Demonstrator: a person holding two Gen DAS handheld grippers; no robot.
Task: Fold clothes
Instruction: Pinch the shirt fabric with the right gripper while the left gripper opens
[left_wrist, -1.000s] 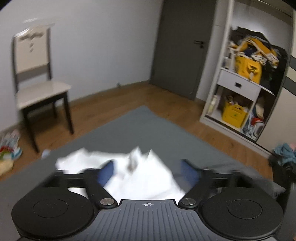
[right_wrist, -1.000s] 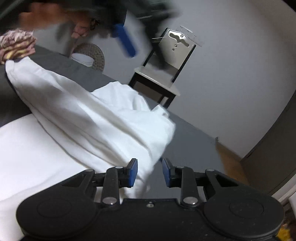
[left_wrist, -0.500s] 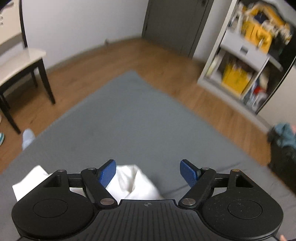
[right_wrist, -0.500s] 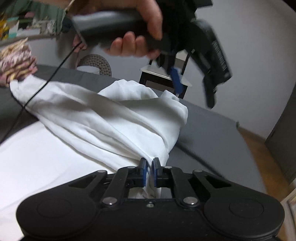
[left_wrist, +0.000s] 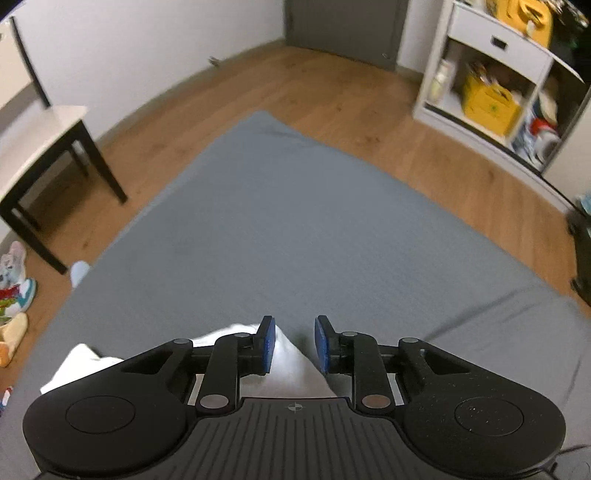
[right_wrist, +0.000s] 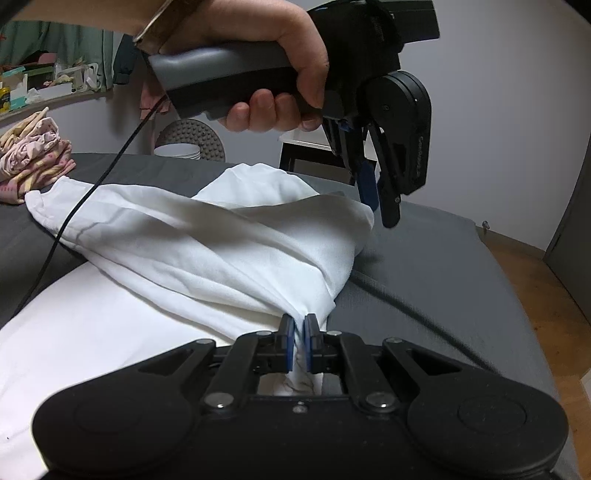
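The grey bed (left_wrist: 295, 229) has lots of bare cover ahead of the left gripper (left_wrist: 293, 345); its far corner ends at the wood floor (left_wrist: 332, 99), w/ a chair (left_wrist: 48, 147) off the left edge and a white shelf unit (left_wrist: 491, 74) far right. The white garment (right_wrist: 207, 240) lies bunched across the near part of the bed, 1 end reaching a folded pink pile (right_wrist: 33, 155) at far left.

Left gripper: fingers (left_wrist: 266, 345) part open, a gap between the 2 blue pads, poised over a pointed corner of the white garment (left_wrist: 291, 365); contact w/ the cloth can't be told. In the right wrist view a hand (right_wrist: 266, 74) holds this gripper's handle above the garment's far fold.

Right gripper (right_wrist: 299, 341): fingers (right_wrist: 287, 343) clenched on a gathered bit of the white garment, cloth pinched between the pads.

The garment's near part is hidden under both gripper bodies. The shelf contents are blurred.
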